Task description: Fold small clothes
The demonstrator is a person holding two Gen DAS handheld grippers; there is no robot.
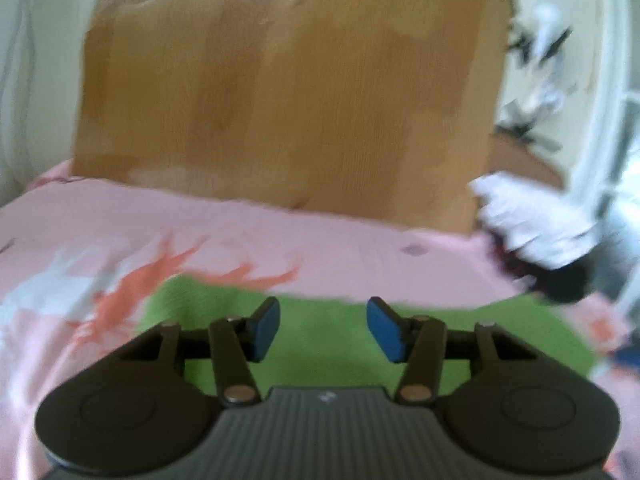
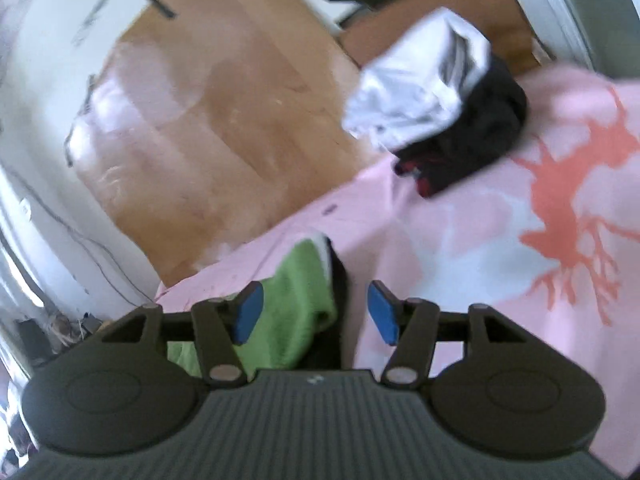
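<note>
A soft green cloth garment [image 1: 320, 332] is seen lying on a pink patterned bedsheet [image 1: 360, 240]. The left gripper [image 1: 323, 328] is held above it, fingers spread, nothing pinched. The right gripper [image 2: 316, 312] is likewise spread, empty, at the garment's edge.

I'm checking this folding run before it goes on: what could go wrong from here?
1. Neither the left gripper nor the right gripper grips the small green cloth, so its fold could spring open.
2. The cloth lies near the edge of the pink patterned bedspread and might slide off.
3. The white garment piled on dark clothes could topple if brushed.
</note>
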